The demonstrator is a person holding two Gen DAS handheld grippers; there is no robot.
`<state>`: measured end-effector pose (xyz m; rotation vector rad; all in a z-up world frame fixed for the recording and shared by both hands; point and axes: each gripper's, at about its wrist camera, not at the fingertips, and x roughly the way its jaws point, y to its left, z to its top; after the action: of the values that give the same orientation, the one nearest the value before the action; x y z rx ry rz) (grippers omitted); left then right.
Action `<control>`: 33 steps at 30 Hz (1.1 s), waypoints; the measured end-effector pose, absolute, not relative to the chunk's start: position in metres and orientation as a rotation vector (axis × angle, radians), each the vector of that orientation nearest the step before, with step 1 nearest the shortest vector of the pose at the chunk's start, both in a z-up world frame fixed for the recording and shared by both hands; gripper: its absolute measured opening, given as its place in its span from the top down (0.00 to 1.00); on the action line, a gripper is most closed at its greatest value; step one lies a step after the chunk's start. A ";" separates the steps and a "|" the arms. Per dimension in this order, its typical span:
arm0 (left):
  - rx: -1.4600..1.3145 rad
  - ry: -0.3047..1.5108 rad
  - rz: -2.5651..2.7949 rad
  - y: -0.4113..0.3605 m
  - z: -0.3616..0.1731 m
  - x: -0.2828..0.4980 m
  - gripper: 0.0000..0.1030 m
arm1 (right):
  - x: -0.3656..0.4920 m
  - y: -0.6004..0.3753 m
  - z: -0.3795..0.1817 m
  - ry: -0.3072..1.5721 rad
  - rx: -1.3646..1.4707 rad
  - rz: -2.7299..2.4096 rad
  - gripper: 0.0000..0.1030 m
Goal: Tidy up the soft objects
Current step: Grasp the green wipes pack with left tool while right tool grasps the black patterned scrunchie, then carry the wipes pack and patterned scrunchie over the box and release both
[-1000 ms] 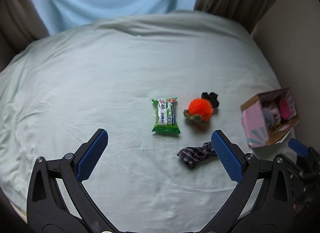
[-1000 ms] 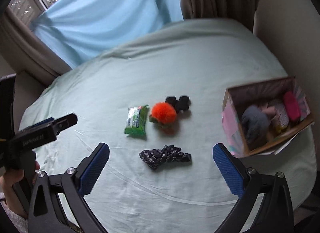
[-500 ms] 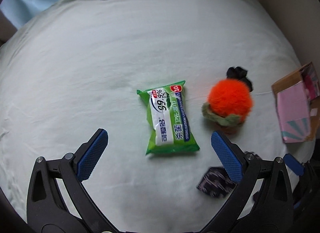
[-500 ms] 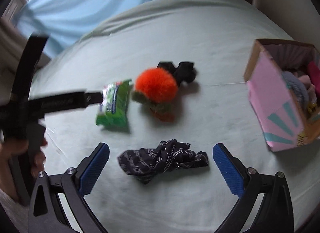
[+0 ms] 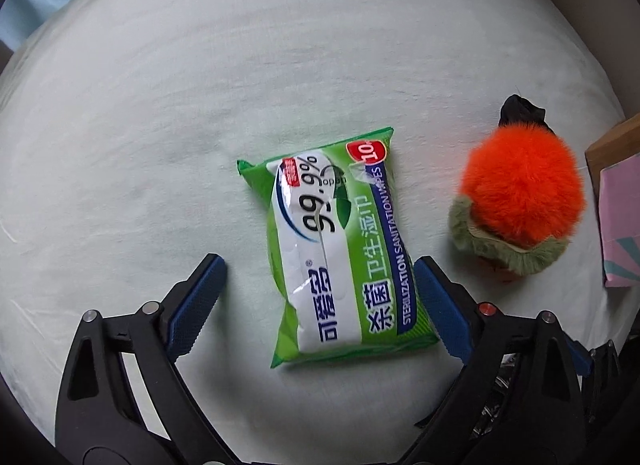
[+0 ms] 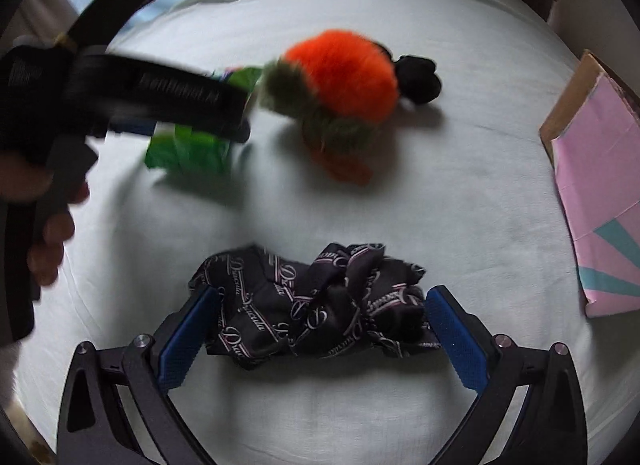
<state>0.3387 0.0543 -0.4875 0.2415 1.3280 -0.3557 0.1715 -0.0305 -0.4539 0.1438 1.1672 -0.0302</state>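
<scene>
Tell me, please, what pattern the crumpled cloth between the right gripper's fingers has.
The crumpled cloth is black with pale cursive lettering, clearest in the right wrist view.

"99.9%", "10", "STERILIZATION SANITATION WIPES" on green wipes pack (image 5: 340, 253)

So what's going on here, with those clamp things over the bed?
A person is tidying soft things off a bed with hand-held tongs. The left tongs are closing around a green wipes pack; the right tongs are closing around a crumpled dark cloth. Neither is gripped yet. An orange fluffy toy and pink box sit nearby.
</scene>
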 end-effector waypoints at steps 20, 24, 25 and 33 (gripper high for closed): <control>0.272 1.261 -0.407 0.048 -0.462 0.338 0.60 | 0.180 -0.046 -0.431 1.166 0.139 -0.002 0.40; 0.272 1.240 -0.410 0.047 -0.442 0.331 0.60 | 0.177 -0.053 -0.412 1.139 0.150 -0.008 0.40; 0.269 1.233 -0.408 0.048 -0.434 0.327 0.60 | 0.176 -0.055 -0.404 1.128 0.150 -0.008 0.40; 0.244 1.164 -0.384 0.055 -0.360 0.290 0.60 | 0.162 -0.070 -0.339 1.057 0.155 0.004 0.40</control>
<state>0.2900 0.0551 -0.3603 0.2441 1.1641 -0.3836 0.1617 -0.0705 -0.3387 0.1547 1.0574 0.0036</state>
